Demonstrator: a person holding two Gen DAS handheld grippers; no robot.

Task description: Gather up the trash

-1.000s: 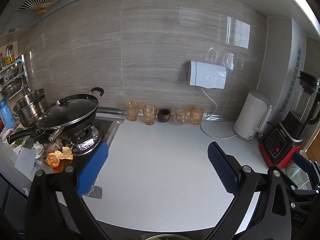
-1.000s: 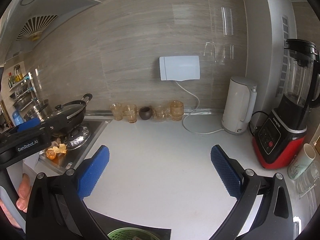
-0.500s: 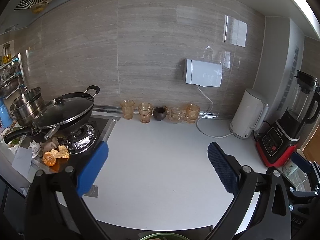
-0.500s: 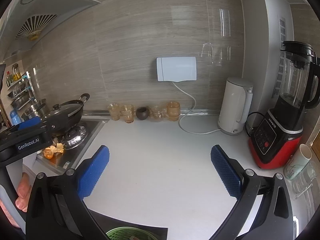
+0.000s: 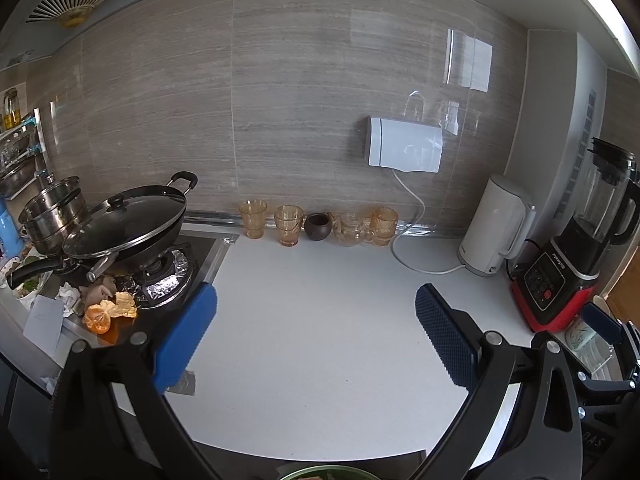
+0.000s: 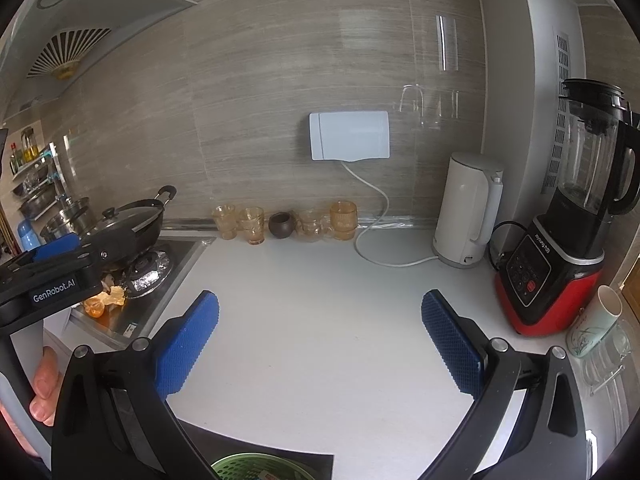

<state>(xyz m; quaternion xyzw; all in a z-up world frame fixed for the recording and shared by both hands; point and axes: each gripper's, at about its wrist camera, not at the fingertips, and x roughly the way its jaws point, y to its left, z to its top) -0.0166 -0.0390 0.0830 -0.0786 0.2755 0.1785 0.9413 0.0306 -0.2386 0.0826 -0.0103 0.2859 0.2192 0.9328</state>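
Orange peels (image 5: 107, 312) lie on the stove's front edge beside crumpled white tissue (image 5: 68, 296), left of my left gripper (image 5: 316, 330). The peels also show in the right wrist view (image 6: 105, 300). Both grippers are open and empty above the white counter (image 5: 320, 300). My right gripper (image 6: 320, 336) hovers over the counter's middle. The left gripper's body shows at the left of the right wrist view. A green bin's rim (image 6: 260, 468) shows below the counter edge, with something small inside.
A black lidded wok (image 5: 124, 228) sits on the stove, steel pots (image 5: 54, 212) behind. Amber glasses (image 5: 288, 224) and a small dark pot line the wall. White kettle (image 5: 496, 224), red blender (image 5: 568, 276) and a cup stand at right.
Both views have shifted slightly; the counter objects sit a little lower and farther. Both grippers stay open and empty.
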